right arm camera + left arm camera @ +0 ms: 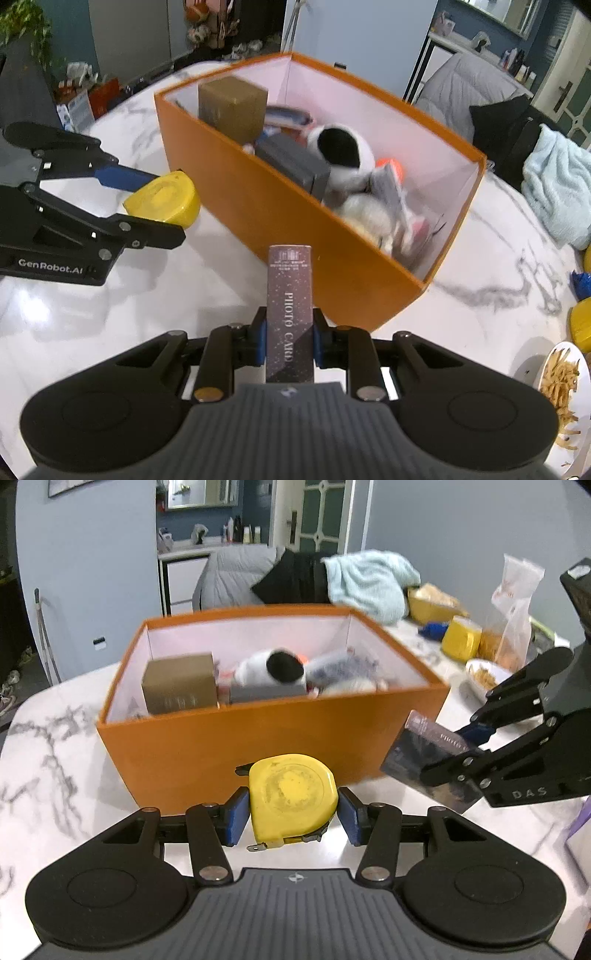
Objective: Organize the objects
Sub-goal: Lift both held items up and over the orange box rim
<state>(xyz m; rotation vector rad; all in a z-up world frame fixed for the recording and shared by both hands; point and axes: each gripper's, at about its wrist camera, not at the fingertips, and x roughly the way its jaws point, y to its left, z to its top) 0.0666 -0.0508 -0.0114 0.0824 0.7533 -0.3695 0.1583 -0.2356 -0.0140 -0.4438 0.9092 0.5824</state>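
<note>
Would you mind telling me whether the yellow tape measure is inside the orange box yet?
Not yet. The yellow tape measure is clamped in the left tongs, outside the orange box's near wall.

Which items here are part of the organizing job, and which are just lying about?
In the job: tape measure in left hand-held gripper; photo card box in right hand-held gripper; orange box.
Lying about: blue towel, plate of fries, snack bag.

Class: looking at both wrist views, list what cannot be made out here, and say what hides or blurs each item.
- Orange box contents: motion-blurred in both views.
- Small print atop the photo card box: too small, right view.
- Plate of fries: cut off by the right view's edge.
</note>
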